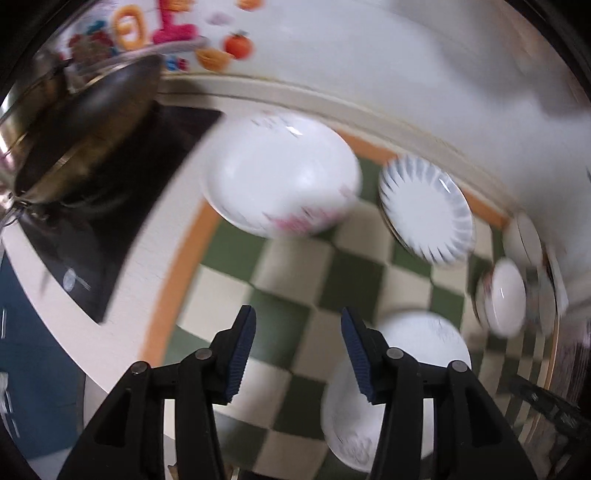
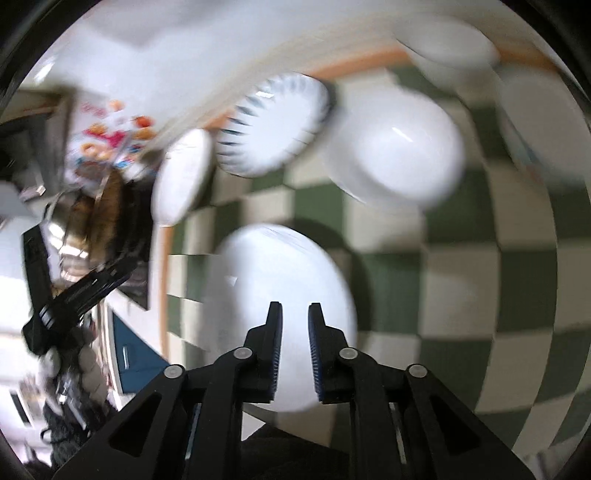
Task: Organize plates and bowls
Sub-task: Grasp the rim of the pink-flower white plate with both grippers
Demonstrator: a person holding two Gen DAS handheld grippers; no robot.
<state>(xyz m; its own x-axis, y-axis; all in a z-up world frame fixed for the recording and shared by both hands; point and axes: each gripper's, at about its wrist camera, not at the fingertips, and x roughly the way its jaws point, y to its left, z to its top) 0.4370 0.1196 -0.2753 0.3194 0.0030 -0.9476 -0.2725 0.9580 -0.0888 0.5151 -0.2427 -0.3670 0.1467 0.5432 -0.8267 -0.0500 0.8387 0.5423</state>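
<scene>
Plates and bowls lie on a green-and-cream checked mat (image 1: 280,280). In the left wrist view my left gripper (image 1: 298,325) is open and empty above the mat. A white plate with pink flowers (image 1: 280,173) is ahead. A blue-rayed plate (image 1: 424,210) is to its right. A white plate (image 1: 417,339) lies under the right finger. A small bowl (image 1: 506,295) is far right. In the right wrist view my right gripper (image 2: 295,314) hovers over a white plate (image 2: 280,273), jaws narrowly apart with nothing between them. A white bowl (image 2: 399,151) and the blue-rayed plate (image 2: 273,122) lie beyond. The frames are blurred.
A steel pan with a glass lid (image 1: 85,122) sits on a black cooktop (image 1: 122,206) left of the mat. A white wall (image 1: 406,55) with colourful stickers (image 1: 166,29) runs behind. More white dishes (image 2: 458,48) stand at the mat's far right edge. The left gripper's body (image 2: 70,299) shows at left.
</scene>
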